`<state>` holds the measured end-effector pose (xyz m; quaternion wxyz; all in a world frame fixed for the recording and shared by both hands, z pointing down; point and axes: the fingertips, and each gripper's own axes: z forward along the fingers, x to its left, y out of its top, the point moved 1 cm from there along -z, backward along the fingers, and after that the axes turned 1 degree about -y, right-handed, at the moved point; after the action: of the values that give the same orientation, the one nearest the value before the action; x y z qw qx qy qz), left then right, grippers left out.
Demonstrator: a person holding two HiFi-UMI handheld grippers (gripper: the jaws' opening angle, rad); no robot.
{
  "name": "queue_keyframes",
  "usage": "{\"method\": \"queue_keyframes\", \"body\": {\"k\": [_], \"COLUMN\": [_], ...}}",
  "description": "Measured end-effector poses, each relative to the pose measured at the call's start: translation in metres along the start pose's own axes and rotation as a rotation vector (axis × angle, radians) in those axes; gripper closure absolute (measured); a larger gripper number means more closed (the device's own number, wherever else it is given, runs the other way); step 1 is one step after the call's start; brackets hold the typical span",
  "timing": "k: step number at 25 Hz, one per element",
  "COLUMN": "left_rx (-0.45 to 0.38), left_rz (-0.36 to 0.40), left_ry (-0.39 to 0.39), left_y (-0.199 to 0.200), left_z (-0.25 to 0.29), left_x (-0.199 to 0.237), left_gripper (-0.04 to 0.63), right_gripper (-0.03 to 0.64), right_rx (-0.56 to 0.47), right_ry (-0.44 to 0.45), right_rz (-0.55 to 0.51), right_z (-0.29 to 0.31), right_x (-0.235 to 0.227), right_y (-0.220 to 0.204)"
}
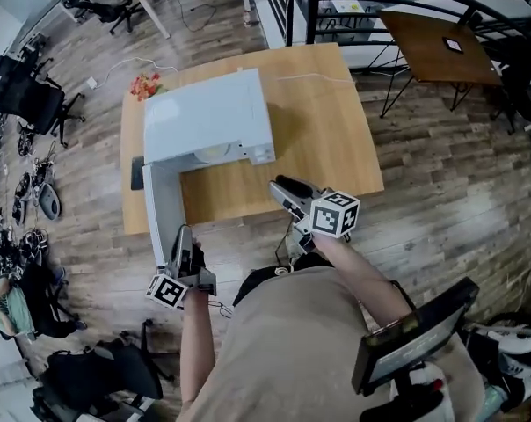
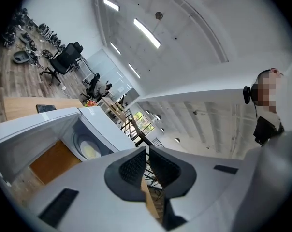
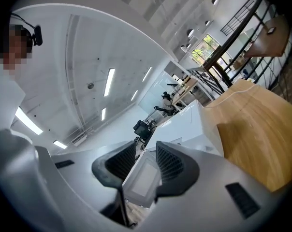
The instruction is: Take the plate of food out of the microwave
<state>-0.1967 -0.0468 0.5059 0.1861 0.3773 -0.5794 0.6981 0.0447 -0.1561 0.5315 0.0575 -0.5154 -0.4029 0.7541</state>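
jaws apart on right gripper [image 1: 281,185] (plate [image 1: 211,153] sits in open microwave [image 1: 208,117]).

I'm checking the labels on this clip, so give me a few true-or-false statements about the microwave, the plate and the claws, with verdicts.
1. The microwave has its door swung open. True.
2. The plate sits on the table outside the microwave. False: it is inside the microwave.
3. The right claw grips the plate. False: its jaws stand apart with nothing in them, and it is short of the microwave.
4. The microwave stands on a wooden table. True.
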Motion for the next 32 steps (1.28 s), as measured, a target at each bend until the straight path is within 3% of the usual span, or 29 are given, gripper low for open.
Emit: {"method": "queue_keyframes", "body": {"k": [7, 10, 14, 23, 32], "left_rx": [0.011, 0.004, 0.009, 0.086, 0.178], "left_rz": [0.010, -0.018, 0.024, 0.068, 0.160], "left_ry": [0.047, 0.052, 0.053, 0.037, 0.022], "left_y": [-0.019, -0.021, -0.006, 0.014, 0.034], "left_z": [0.012, 0.012, 0.014, 0.036, 0.067], "left_x": [-0.009, -0.005, 0.004, 0.040, 0.083], "left_gripper": [0.590, 0.589, 0.589, 0.589, 0.589], "right_gripper": [0.483, 0.483, 0.483, 0.483, 0.483], "right_rx": [0.074, 0.082, 0.099, 0.131, 0.116], "right_ry": [0.030, 0.032, 0.018, -0.050, -0.179], "right_rz": [0.021, 0.034, 0.040, 0.060, 0.228], "right_z": [0.011, 0.017, 0.031, 0.074, 0.152], "right_x": [-0.016, -0.019, -0.018, -0.017, -0.051], "right_y": [-0.003, -0.005, -0.012, -0.030, -0.070]}}
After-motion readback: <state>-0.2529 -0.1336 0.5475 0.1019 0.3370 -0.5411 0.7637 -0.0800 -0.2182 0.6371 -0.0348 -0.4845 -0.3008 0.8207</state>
